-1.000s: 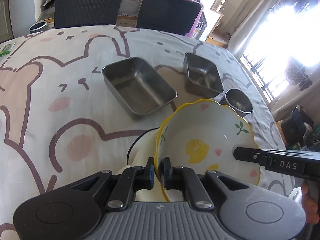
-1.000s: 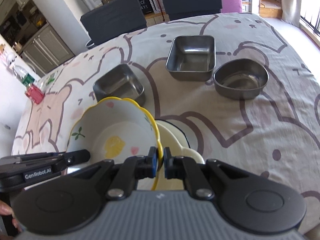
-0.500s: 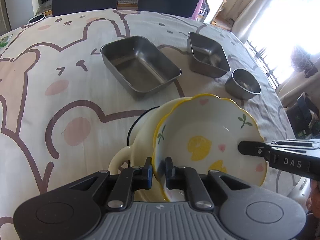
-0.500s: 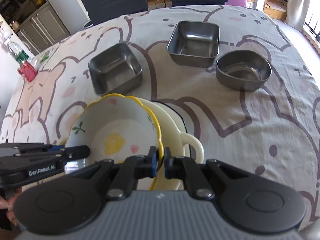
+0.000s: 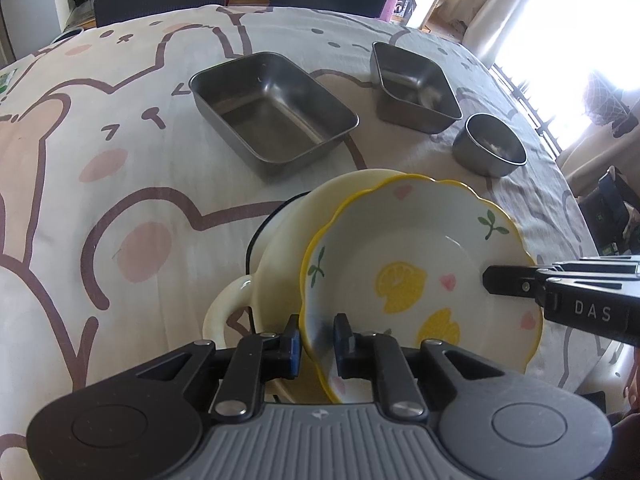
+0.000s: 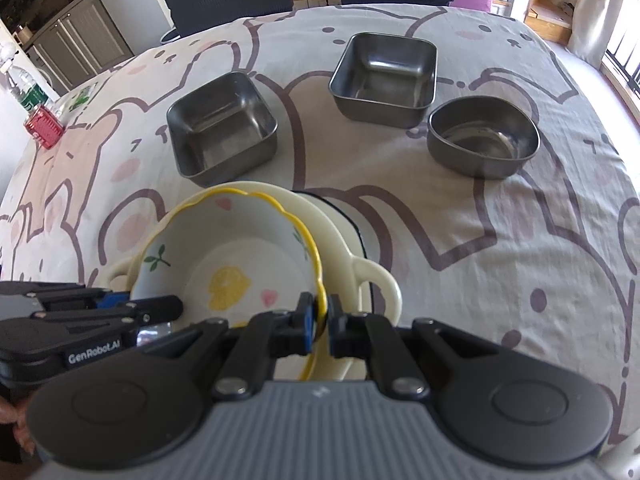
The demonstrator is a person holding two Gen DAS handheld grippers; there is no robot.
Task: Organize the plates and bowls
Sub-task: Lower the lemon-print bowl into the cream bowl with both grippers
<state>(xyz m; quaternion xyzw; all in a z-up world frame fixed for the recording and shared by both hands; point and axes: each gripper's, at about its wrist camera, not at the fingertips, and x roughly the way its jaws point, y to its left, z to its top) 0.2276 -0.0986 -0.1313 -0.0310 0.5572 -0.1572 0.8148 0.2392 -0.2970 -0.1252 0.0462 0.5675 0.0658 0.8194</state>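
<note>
Low in both frames, the scalloped yellow-rimmed ceramic bowl with lemon print (image 5: 416, 272) sits tilted in a cream handled ceramic pot (image 5: 280, 248). Left hand-held gripper (image 5: 317, 340) and right hand-held gripper (image 6: 319, 322) each pinch its rim. Its underside is hidden. Three steel containers lie beyond on the tabletop (image 5: 120, 184).

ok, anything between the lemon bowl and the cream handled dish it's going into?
Nothing visible. The lemon bowl, pinched at opposite rims by the left gripper and right gripper, sits tilted right over the cream dish. The steel containers stand apart, farther back.
</note>
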